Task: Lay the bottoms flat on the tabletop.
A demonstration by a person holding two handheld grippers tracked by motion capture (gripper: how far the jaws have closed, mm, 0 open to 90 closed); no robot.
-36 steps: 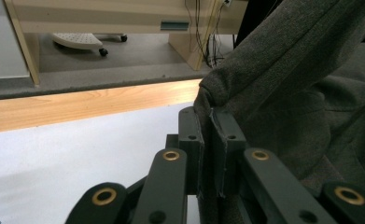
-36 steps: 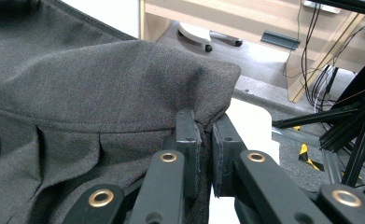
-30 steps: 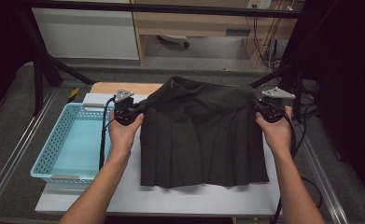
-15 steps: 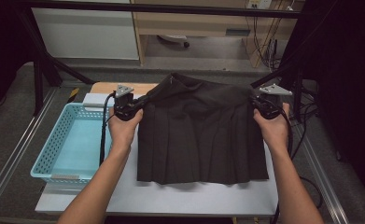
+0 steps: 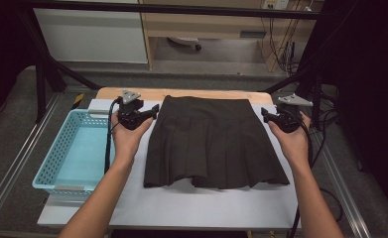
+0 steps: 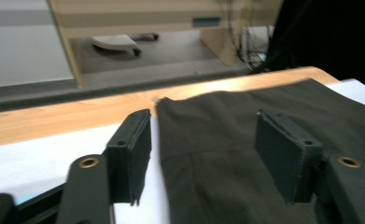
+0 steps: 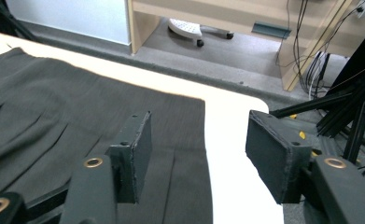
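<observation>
High view: dark pleated skirt (image 5: 214,144) lies flat on the white table (image 5: 191,208), waistband at the far side, hem toward the person. Left gripper (image 5: 154,110) sits just off the skirt's far-left corner, right gripper (image 5: 265,115) just off the far-right corner; neither touches the cloth from this angle. Light blue basket (image 5: 72,153) stands at the table's left edge, beside the left forearm.

Left gripper view: jaws apart, having just been opening; they hang over the waistband corner, with no cloth pinched between the pads. This view brings out the wooden strip (image 6: 54,116) along the table's far edge.

Right gripper view: jaws likewise released, just opened, over the skirt's side edge and bare table. Pleat folds read clearly here; an office chair base (image 7: 185,27) shows on the floor beyond
</observation>
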